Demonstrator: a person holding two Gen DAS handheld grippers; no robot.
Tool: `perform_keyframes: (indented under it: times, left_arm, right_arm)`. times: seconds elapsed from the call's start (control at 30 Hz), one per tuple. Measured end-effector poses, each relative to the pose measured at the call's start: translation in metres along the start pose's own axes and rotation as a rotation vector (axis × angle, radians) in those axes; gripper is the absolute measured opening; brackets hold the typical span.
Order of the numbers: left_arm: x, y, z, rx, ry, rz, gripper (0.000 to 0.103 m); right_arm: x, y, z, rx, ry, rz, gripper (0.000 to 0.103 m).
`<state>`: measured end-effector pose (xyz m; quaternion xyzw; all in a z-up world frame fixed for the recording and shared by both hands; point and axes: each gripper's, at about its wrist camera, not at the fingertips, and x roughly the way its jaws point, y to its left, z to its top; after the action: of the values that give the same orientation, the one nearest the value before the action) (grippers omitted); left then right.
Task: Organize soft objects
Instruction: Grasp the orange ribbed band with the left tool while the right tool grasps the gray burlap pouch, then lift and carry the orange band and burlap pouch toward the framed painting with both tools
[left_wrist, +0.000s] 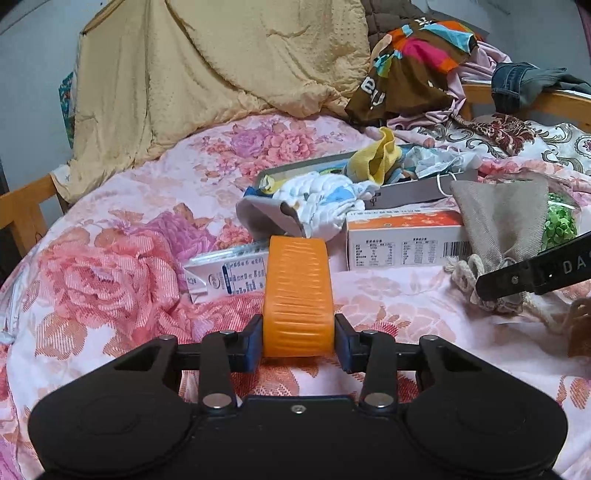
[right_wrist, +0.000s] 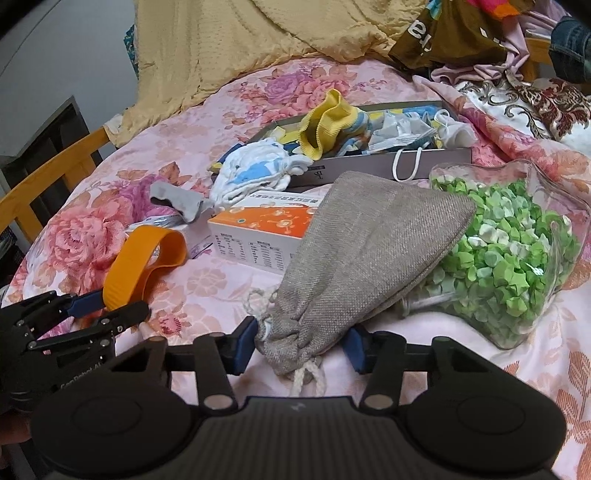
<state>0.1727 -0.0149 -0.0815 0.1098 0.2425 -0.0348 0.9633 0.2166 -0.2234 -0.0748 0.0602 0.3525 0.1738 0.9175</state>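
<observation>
Both views are being lit softly and evenly by indoor light; the source itself is not being shown. Only weak shadows are being cast, for example under the grey drawstring pouch (right_wrist: 364, 254) and beneath the orange band (left_wrist: 297, 295). Small glare is being reflected from the clear bag of green paper stars (right_wrist: 517, 254) and from the metal pins on the black gripper bodies. Strong fisheye distortion is being seen: the floral bedspread (left_wrist: 110, 258) is being curved like a dome, and the corners are being darkened to black. The centre is being kept fairly sharp, while the edges are being rendered softer and slightly smeared.
</observation>
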Motion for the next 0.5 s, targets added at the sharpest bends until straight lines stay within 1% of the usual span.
perform_keyframes:
  times: [0.2,0.37,0.5]
  left_arm:
    - [-0.006,-0.007,0.000,0.038,-0.023,-0.016,0.042]
    - [-0.011,-0.009,0.001,0.039,-0.032,-0.033,0.041]
    - [-0.014,-0.011,0.004,0.016,-0.033,-0.052,0.041]
  right_arm:
    - [-0.004,0.006,0.001,-0.027,-0.016,-0.003,0.049]
    - [-0.008,0.018,-0.001,-0.102,-0.032,-0.005,0.044]
    - [-0.009,0.028,-0.003,-0.173,-0.052,-0.006,0.043]
